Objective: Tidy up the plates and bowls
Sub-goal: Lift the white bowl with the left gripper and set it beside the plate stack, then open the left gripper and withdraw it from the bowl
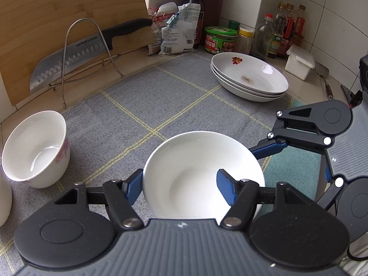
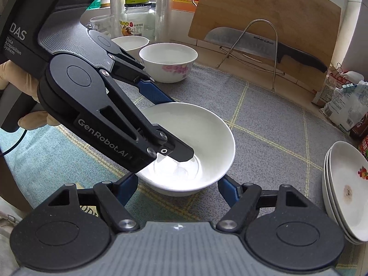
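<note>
The left gripper point(image 1: 179, 187) is clamped on the near wall of a plain white bowl point(image 1: 197, 161): 1 blue finger point(image 1: 133, 185) presses outside the wall and the other sits inside the bowl. The right gripper point(image 2: 178, 188) has its 2 blue fingers point(image 2: 128, 187) low at the bowl's point(image 2: 207, 126) base, 1 on each side; whether its pads touch the bowl I cannot tell. The bowl sits on a grey checked mat point(image 1: 161, 96), near its front edge.

The right wrist view shows the left gripper from the side, 1 finger reaching down inside the bowl, and a gloved hand point(image 2: 13, 78) on its handle. It also shows 2 more bowls point(image 2: 169, 61) at the back, 1 with pink flowers. The left wrist view shows only that flowered bowl, at the left. Both views show a stack of 3 white plates point(image 1: 250, 76) with a fruit print, on the right of the mat.
</note>
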Tool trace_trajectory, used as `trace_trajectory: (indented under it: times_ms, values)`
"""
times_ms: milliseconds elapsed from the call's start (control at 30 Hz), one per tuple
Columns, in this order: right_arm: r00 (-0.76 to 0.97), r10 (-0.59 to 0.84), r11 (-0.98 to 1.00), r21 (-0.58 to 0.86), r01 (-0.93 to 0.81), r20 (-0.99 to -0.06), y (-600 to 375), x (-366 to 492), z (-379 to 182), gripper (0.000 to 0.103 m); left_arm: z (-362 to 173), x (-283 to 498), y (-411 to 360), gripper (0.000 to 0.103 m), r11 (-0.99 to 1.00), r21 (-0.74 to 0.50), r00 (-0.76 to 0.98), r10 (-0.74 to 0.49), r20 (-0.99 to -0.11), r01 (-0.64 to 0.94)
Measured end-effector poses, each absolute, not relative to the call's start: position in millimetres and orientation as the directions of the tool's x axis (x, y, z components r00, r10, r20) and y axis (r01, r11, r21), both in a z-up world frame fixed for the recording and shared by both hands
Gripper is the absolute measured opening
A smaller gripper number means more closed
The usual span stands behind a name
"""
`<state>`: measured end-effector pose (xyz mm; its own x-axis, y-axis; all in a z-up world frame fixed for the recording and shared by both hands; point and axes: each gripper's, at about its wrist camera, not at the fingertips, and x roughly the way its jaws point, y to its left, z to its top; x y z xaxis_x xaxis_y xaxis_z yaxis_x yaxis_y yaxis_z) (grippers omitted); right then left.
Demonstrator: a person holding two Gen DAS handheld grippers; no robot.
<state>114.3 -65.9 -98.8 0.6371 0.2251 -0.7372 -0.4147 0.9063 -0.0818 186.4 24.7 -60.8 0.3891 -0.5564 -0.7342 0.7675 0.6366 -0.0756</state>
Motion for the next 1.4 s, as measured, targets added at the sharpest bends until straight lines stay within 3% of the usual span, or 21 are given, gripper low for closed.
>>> trace_trajectory:
  times_ms: [167, 267, 333, 700, 967, 1400]
  values:
    - [0.634, 0.229, 0.906, -0.077, -0.416, -0.739, -67, 115, -99, 0.080, -62, 186, 23, 0.076, 0.625, -0.086, 0.377, -0.569, -0.730, 0.776]
    - [0.630, 0.230, 0.907, -0.071, -0.415, -0.742, -68, 116, -100, 0.082, -62, 184, 22, 0.088, 0.616, -0.100, 0.367, -0.583, -0.725, 0.782]
    - [0.639, 0.235, 0.909, -0.067, -0.411, -0.732, -69, 116, -98, 0.103, -61, 184, 23, 0.093, 0.620, -0.109, 0.369, -0.589, -0.719, 0.777]
    - [0.655, 0.276, 0.908, -0.033, -0.418, -0.703, -77, 117, -86, 0.103, -42, 181, 58, 0.095, 0.728, -0.116, 0.503, -0.570, -0.650, 0.675]
    - [0.673, 0.288, 0.903, -0.040, -0.427, -0.681, -73, 122, -71, 0.103, -33, 170, 94, 0.099, 0.844, -0.009, 0.683, -0.441, -0.583, 0.537]
    - [0.669, 0.320, 0.901, -0.003, -0.433, -0.671, -44, 157, -47, 0.103, -43, 165, 144, 0.102, 0.895, 0.005, 0.752, -0.372, -0.544, 0.447]
